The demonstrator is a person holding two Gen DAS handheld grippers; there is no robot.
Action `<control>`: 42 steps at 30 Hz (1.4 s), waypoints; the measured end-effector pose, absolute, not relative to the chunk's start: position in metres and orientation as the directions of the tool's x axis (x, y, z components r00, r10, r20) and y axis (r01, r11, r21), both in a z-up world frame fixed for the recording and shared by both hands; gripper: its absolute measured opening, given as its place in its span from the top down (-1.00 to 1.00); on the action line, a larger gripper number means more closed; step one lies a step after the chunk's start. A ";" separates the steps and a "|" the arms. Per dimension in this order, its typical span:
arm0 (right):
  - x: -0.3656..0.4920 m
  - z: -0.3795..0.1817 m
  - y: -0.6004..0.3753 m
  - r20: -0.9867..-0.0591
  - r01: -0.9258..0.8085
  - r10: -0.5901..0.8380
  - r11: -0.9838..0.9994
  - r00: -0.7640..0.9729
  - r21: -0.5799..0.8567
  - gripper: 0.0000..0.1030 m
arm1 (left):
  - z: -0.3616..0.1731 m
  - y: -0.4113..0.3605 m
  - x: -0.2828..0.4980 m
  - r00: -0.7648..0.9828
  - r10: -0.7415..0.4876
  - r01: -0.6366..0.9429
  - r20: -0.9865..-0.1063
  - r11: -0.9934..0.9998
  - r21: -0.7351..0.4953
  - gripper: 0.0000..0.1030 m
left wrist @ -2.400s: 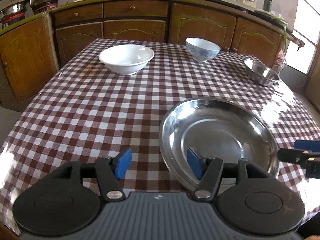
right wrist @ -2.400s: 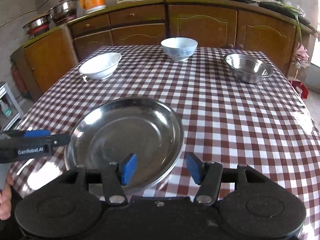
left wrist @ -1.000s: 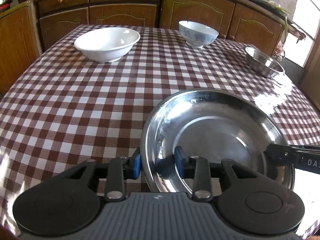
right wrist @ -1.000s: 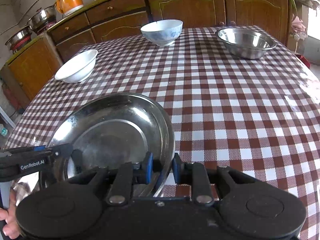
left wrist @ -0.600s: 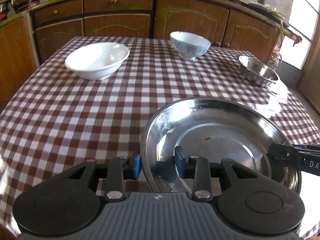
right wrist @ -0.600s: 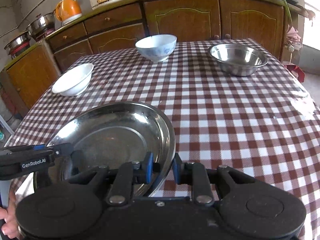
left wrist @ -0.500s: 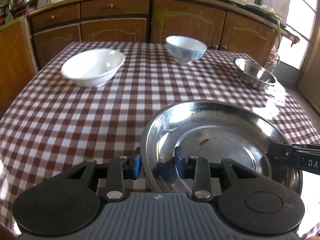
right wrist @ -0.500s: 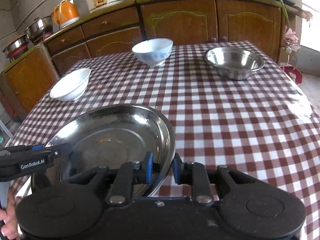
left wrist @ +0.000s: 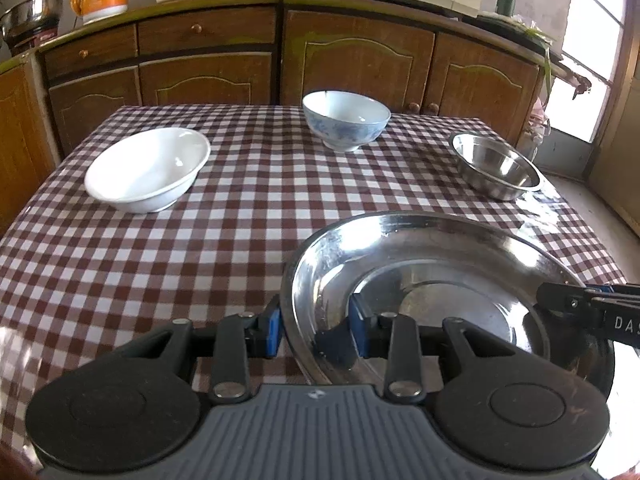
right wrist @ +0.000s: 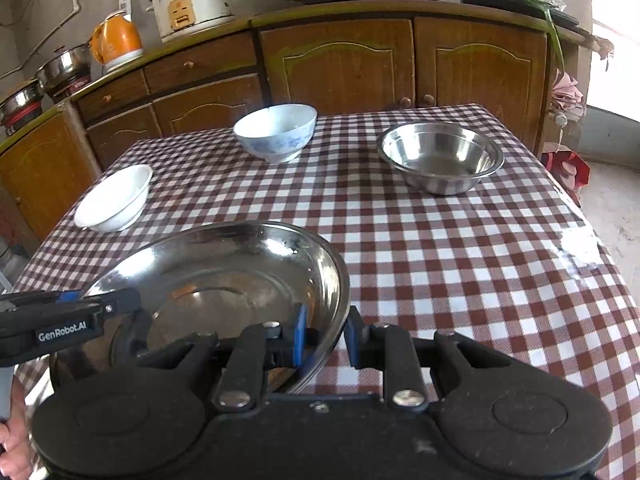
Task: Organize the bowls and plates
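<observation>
Across the checked surface (left wrist: 224, 232), backed by wooden cabinets (left wrist: 352, 64), a steel plate (left wrist: 432, 264) sits nearest, held by both grippers. The left gripper (left wrist: 316, 326) has its fingers clamped on the plate's left rim; the right gripper (right wrist: 324, 334) has its fingers clamped on the right rim. Beyond it stand a white bowl (left wrist: 148, 168) at left, a steel bowl (left wrist: 496, 168) at right and a blue-patterned bowl (left wrist: 346, 124) at the far edge, all well apart.
</observation>
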State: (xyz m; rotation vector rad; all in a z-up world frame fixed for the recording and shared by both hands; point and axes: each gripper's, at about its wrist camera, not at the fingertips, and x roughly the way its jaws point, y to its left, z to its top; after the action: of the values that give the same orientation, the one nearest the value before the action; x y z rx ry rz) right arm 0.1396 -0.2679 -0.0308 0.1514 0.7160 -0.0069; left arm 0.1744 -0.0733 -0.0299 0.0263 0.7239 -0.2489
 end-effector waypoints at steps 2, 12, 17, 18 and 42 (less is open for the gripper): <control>0.145 -0.032 -0.272 -0.654 0.064 0.040 0.989 0.755 0.135 0.48 | -0.031 -0.078 0.179 0.722 -0.217 0.236 -0.656 0.970 -0.061 0.32; 0.174 -0.042 -0.286 -0.655 0.078 0.020 0.990 0.755 0.120 0.48 | -0.037 -0.092 0.205 0.722 -0.212 0.234 -0.659 0.971 -0.057 0.32; 0.190 -0.046 -0.287 -0.648 0.071 0.016 0.992 0.761 0.109 0.48 | -0.041 -0.092 0.217 0.725 -0.203 0.222 -0.658 0.973 -0.056 0.32; 0.193 -0.047 -0.287 -0.649 0.069 0.018 0.992 0.761 0.108 0.48 | -0.042 -0.092 0.219 0.724 -0.201 0.218 -0.659 0.974 -0.058 0.32; 0.223 -0.065 -0.273 -0.665 0.059 0.032 0.992 0.746 0.114 0.48 | -0.058 -0.084 0.244 0.725 -0.161 0.180 -0.670 0.983 -0.042 0.28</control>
State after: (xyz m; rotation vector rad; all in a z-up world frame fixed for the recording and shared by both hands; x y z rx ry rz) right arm 0.2227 -0.2733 -0.0647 0.1307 0.7290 -0.0146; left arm 0.2437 -0.0838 -0.0582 0.0269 0.7365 -0.1877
